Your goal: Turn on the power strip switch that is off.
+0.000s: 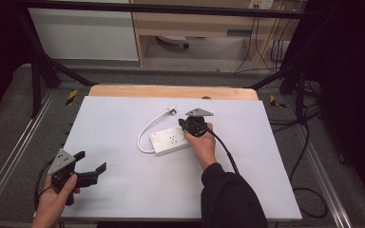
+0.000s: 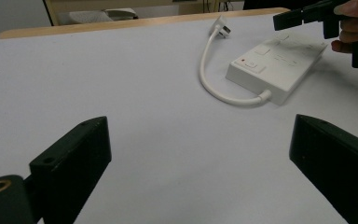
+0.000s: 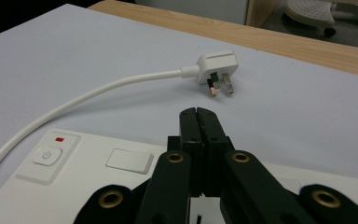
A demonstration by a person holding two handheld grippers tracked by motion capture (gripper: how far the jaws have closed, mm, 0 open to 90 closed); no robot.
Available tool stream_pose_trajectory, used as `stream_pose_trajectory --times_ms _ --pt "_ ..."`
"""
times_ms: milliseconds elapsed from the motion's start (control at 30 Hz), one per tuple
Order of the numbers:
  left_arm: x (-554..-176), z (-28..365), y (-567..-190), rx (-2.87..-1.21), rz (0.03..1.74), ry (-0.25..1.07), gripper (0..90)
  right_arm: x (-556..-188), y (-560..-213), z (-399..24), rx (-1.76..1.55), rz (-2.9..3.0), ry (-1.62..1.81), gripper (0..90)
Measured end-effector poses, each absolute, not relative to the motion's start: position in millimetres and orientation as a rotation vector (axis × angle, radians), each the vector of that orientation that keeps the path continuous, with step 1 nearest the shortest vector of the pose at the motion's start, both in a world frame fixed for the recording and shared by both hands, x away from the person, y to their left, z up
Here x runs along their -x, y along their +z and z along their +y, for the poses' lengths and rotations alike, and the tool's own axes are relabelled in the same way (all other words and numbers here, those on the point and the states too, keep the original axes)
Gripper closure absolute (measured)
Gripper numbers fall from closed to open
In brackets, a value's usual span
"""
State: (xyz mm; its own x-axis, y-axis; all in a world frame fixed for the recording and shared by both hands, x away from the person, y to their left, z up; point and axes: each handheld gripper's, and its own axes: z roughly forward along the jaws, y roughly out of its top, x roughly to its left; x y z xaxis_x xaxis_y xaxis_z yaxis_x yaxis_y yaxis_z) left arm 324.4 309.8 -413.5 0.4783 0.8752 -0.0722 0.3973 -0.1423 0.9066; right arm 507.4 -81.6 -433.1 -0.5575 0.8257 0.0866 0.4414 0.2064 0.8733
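High view: right gripper (image 1: 190, 126), jaws pressed together, over the power strip (image 1: 167, 140).
Plug (image 3: 216, 65) lies loose, unhandled; left gripper (image 1: 95, 167) spread, idle.

The power strip (image 3: 121, 186) looks like smooth white plastic with a slight sheen, and its cable (image 3: 74, 105) and plug (image 3: 216, 63) have the same white plastic look, the plug's pins (image 3: 219, 86) being bare metal. It lies on a matt, pale sheet (image 1: 123, 185) that covers the table, whose far edge (image 1: 171, 91) shows light, smooth wood. The right gripper (image 3: 199, 116) and the left gripper (image 1: 91, 161) are matt black plastic with brass-coloured metal inserts, and each carries a dull grey plate.
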Motion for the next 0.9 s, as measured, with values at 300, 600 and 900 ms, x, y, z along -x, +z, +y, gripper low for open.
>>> stream_pose_trajectory --times_ms 300,600,900 --pt "-325 310 -414 -1.742 1.088 0.608 5.4 -507 -431 -83 -1.172 2.089 1.307 90.0" --pt "-324 309 -414 -1.747 1.089 0.608 5.3 -505 -424 -88 -1.194 2.086 1.335 81.5" --pt "-324 310 -415 -1.746 1.093 0.604 5.3 -500 -407 -100 -1.212 2.062 1.366 57.8"
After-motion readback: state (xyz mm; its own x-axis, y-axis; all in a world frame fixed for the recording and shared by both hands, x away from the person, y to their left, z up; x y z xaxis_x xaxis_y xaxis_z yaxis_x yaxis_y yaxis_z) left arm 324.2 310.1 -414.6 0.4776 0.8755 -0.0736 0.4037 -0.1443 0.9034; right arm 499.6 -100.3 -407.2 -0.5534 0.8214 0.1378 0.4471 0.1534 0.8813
